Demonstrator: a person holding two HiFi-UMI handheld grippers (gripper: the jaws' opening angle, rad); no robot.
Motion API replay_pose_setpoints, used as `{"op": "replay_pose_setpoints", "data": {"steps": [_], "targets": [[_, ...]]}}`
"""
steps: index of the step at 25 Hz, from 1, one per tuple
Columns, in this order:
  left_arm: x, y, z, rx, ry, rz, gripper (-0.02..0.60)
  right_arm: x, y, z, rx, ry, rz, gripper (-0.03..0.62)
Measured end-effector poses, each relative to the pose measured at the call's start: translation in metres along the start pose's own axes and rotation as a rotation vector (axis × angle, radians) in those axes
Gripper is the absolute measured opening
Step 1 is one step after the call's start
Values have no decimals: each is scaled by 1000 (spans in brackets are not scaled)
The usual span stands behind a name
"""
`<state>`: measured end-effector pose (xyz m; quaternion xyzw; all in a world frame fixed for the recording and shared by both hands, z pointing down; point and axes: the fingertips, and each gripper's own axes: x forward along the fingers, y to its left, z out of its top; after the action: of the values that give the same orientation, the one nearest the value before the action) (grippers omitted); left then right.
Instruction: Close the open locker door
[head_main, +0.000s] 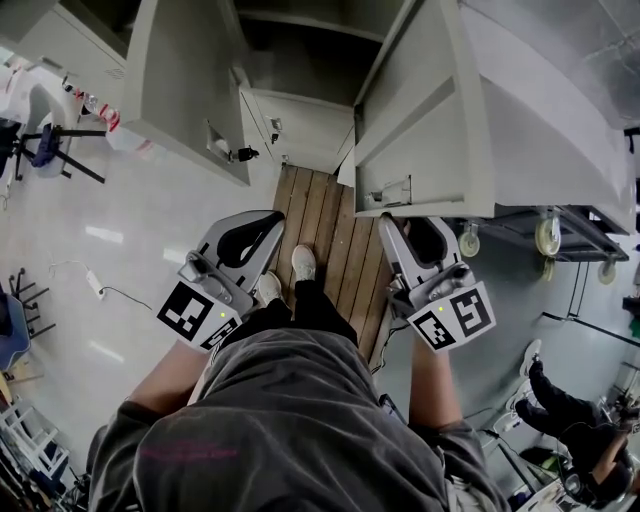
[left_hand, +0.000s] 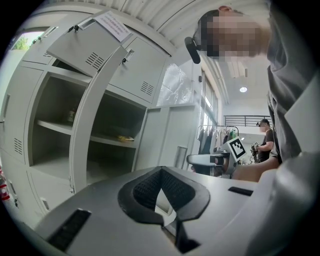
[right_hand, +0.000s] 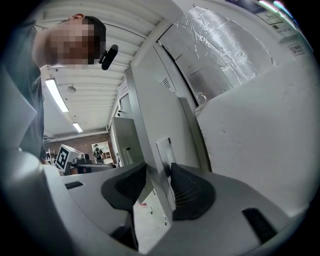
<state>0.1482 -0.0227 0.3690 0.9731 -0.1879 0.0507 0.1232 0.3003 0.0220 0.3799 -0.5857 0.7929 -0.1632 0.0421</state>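
Note:
An open grey locker door swings out at the right of the head view, a small handle near its lower edge. My right gripper is at that edge. In the right gripper view the door's edge and its handle plate stand between the jaws of the right gripper; the left pad stands clear of the metal, so the jaws are open. My left gripper hangs in front of the lockers, tips together, holding nothing. The left gripper faces the open shelves.
A second open door hangs at the left, also seen as the door above the shelves. I stand on wooden boards. A chair is at far left, trolley wheels at right, and a seated person at lower right.

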Motion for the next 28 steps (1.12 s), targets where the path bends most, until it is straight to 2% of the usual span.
{"op": "replay_pose_setpoints", "data": {"steps": [13, 28], "targets": [[-17, 9, 3, -4, -11, 37, 14, 16, 19, -4, -14, 16, 49, 167], [-71, 42, 7, -16, -31, 137, 14, 65, 59, -4, -24, 27, 116, 156]]}}
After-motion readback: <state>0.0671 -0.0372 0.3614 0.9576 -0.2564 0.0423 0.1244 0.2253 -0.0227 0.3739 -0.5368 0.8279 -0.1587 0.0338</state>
